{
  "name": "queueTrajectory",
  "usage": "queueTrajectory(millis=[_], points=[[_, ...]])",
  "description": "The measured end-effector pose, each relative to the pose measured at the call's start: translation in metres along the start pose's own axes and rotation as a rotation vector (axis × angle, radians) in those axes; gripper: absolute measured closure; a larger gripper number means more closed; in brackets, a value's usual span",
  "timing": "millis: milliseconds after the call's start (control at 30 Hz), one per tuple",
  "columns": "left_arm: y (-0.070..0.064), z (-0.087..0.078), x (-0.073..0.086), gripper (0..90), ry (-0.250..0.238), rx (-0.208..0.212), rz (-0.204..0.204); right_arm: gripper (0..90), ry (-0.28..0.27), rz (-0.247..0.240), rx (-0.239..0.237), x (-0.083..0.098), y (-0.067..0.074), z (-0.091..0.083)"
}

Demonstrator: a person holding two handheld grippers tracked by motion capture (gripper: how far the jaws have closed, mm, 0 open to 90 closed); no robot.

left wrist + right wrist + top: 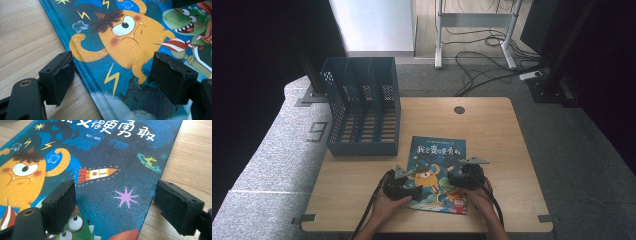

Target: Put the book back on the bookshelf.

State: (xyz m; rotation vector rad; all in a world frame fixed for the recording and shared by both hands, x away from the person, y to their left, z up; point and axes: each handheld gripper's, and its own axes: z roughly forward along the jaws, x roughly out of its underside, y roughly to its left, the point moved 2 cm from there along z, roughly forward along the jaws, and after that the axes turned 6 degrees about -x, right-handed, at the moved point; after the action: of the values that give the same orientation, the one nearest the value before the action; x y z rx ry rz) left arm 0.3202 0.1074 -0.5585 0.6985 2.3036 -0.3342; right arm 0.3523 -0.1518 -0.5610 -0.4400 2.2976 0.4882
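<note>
Book [438,165] lies flat on tabletop [512,150]. My left hand-held gripper [408,186] and right hand-held gripper [462,176] straddle its side edges, jaws apart, nothing clamped. I'd say pre-grasp; next, close on edges, lift toward rack [362,105].

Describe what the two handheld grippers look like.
Both the left gripper and the right gripper are black, each topped with a grey three-cornered plate and trailing a black cable. Their jaws end in blocky black pads with worn, ragged edges.
</note>
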Motion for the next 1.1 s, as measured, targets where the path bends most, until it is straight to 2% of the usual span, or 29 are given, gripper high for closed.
queueTrajectory(millis=[167,600,833,1100], points=[[-0.0002,0.0,0.0001,19.1,-0.003,-0.003,-0.003,18.4,-0.017,0.039,-0.02,-0.0016,-0.0024,-0.0017],[0.0004,-0.0001,0.0012,19.5,-0.014,0.0,-0.001,20.3,-0.04,0.074,-0.042,-0.0036,-0.0045,-0.0055],[0.0004,0.0,0.0012,19.5,-0.014,0.0,-0.001,21.8,-0.052,0.126,-0.074,-0.0036,-0.0086,-0.0078],[0.0004,0.0,0.0013,19.6,-0.014,0.001,0.002,23.0,-0.053,0.122,-0.072,-0.0036,-0.0097,-0.0062]])
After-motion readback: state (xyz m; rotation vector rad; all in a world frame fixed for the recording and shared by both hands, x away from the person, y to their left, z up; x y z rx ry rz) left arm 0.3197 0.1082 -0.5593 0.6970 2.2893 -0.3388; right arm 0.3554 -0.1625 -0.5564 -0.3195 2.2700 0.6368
